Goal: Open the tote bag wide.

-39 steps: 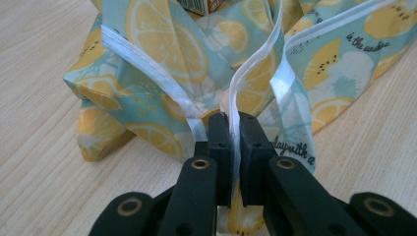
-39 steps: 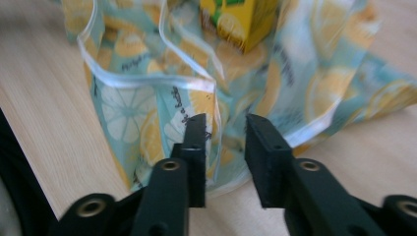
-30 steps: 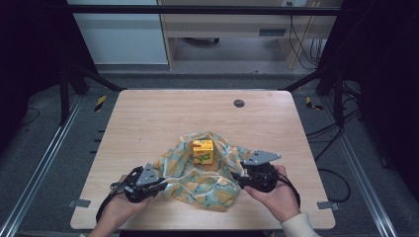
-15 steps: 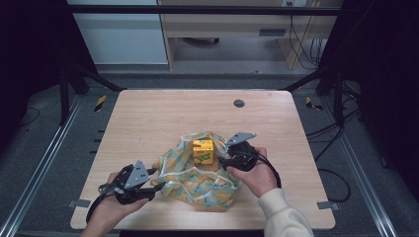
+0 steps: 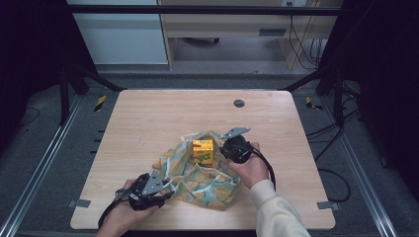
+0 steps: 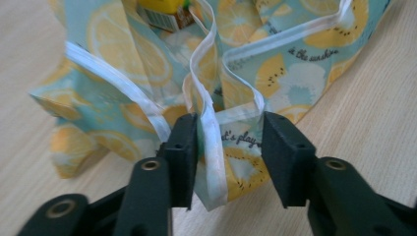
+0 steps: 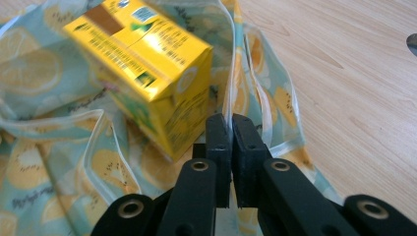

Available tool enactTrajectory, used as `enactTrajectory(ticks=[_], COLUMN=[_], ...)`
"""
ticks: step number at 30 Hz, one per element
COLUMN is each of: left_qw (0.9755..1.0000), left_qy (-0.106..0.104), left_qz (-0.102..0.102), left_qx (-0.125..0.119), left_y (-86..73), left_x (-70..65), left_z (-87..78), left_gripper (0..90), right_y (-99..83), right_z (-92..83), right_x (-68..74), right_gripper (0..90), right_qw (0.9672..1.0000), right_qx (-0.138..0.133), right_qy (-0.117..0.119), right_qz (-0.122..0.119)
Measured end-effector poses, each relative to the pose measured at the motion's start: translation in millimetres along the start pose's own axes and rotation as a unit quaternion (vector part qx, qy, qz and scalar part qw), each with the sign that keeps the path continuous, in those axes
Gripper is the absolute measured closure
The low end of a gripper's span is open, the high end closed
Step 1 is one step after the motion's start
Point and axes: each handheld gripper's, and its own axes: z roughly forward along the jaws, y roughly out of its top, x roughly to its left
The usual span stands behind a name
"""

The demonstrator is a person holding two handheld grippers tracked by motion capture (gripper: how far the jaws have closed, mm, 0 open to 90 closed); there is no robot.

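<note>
Lemon-print cloth [image 5: 200,175] lies crumpled toward the near edge of the wooden table [image 5: 148,118], a little right of its middle, with a yellow carton [image 5: 203,151] standing on it. The right gripper [image 7: 229,129] is pinched shut on the cloth's white-trimmed edge just beside the carton. The left gripper [image 6: 226,147], at the cloth's near-left side, has its jaws apart around a fold of trim. A dark round grommet [image 5: 239,103] sits near the far edge; the far half of the table lies bare.
</note>
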Motion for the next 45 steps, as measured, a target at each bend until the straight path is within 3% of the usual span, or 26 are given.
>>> enactTrajectory(ticks=[2, 5, 8, 16, 21, 28, 30, 32, 33, 34, 39, 43, 45], left_qw=[0.9999, 0.9997, 0.9996, 0.9994, 0.9989, 0.9990, 0.9994, 0.9997, 0.9997, 0.9996, 0.9988, 0.9978, 0.9976], left_qy=[0.001, 0.012, 0.020, 0.011, 0.015, 0.009, 0.012, 0.022, 0.022, 0.026, 0.041, 0.051, 0.055], left_qz=[0.006, 0.006, 0.005, -0.001, 0.009, 0.009, 0.004, -0.001, -0.001, -0.004, -0.015, -0.011, -0.007], left_qx=[0.012, 0.019, 0.020, 0.032, 0.042, 0.043, 0.032, 0.013, 0.013, 0.009, -0.020, -0.041, -0.040], left_y=[-0.9, 1.4, 2.4, -2.3, -2.9, -4.3, -4.1, -4.0, -4.0, -3.7, 0.5, 9.9, 14.9], left_x=[-0.4, 1.1, 2.8, 3.5, 1.4, 0.0, 0.5, 1.6, 1.6, 2.0, 5.9, 9.8, 13.9], left_z=[5.9, 11.8, 11.2, 14.3, 14.1, 14.6, 11.9, 7.7, 7.7, 5.6, -11.5, -27.4, -31.5], left_gripper=[74.8, 83.7, 85.3, 86.7, 87.0, 86.8, 84.2, 73.7, 70.5, 70.5, 50.3, 46.8, 45.8], right_y=[4.8, 8.0, 13.3, 17.3, 10.3, 4.7, 5.4, 9.2, 9.2, 10.5, 12.9, 7.6, 1.4], right_z=[5.7, 9.4, 12.2, 23.1, 38.7, 44.5, 42.2, 29.9, 29.9, 24.1, -12.5, -35.9, -47.0], right_x=[-7.6, -14.8, -25.8, -55.6, -60.8, -60.9, -58.0, -50.6, -50.6, -47.9, -33.1, -25.0, -19.1], right_gripper=[88.8, 89.1, 89.3, 89.5, 89.1, 87.2, 79.6, 67.9, 67.9, 64.2, 43.6, 34.9, 30.7], right_qw=[1.0000, 0.9998, 0.9994, 0.9971, 0.9956, 0.9951, 0.9961, 0.9977, 0.9977, 0.9981, 0.9979, 0.9964, 0.9961], right_qx=[-0.004, -0.009, -0.011, 0.004, 0.033, 0.041, 0.039, 0.023, 0.023, 0.014, -0.026, -0.052, -0.059], right_qy=[-0.006, -0.008, -0.018, -0.041, -0.049, -0.047, -0.042, -0.049, -0.049, -0.047, -0.058, -0.067, -0.065], right_qz=[0.006, 0.017, 0.028, 0.064, 0.072, 0.077, 0.067, 0.041, 0.041, 0.038, 0.016, 0.012, 0.013])
